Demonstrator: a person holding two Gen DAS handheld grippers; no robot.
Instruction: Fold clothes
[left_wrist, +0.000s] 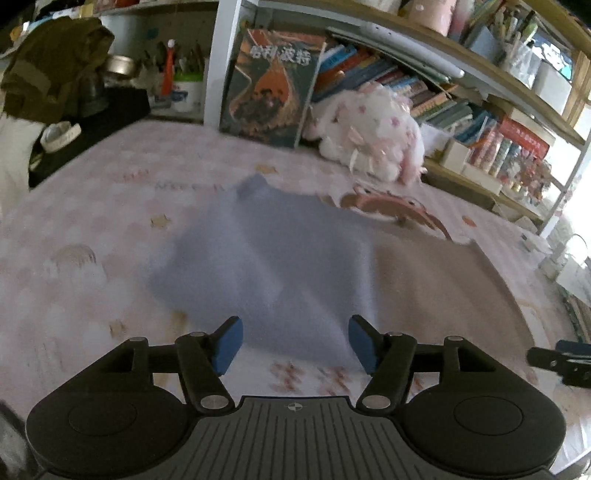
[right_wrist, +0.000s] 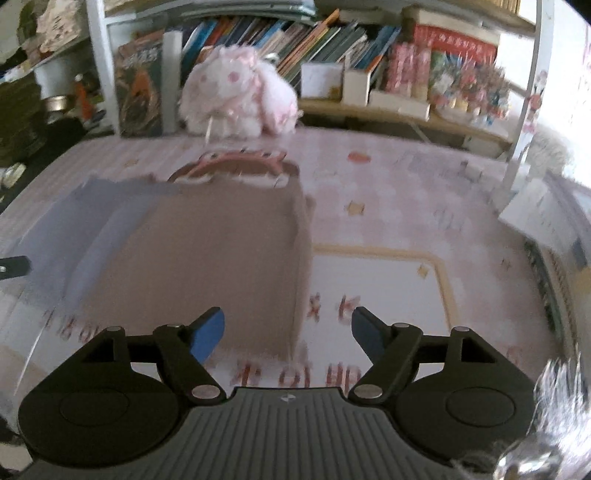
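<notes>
Two pieces of clothing lie flat on the desk, which is covered by a pink patterned cloth. A grey-blue garment is spread out on the left, and a brownish-pink garment lies just beside it on the right, their edges meeting or overlapping; the pictures are too blurred to tell which lies on top. A corner of the grey-blue piece sticks up at its far end.

The left hand-held gripper hovers over the near edge of the grey-blue garment with its blue-padded fingers spread wide and nothing between them. The right hand-held gripper hangs above the near right corner of the brownish-pink garment, its fingers likewise apart and holding nothing. Each tool just shows at the edge of the other's view.

Beyond the clothes, a pink and brown printed figure marks the desk cover. At the back sits a fluffy white and pink plush toy, next to a large dark book standing upright against a white shelf post. Rows of books fill the shelves behind.
</notes>
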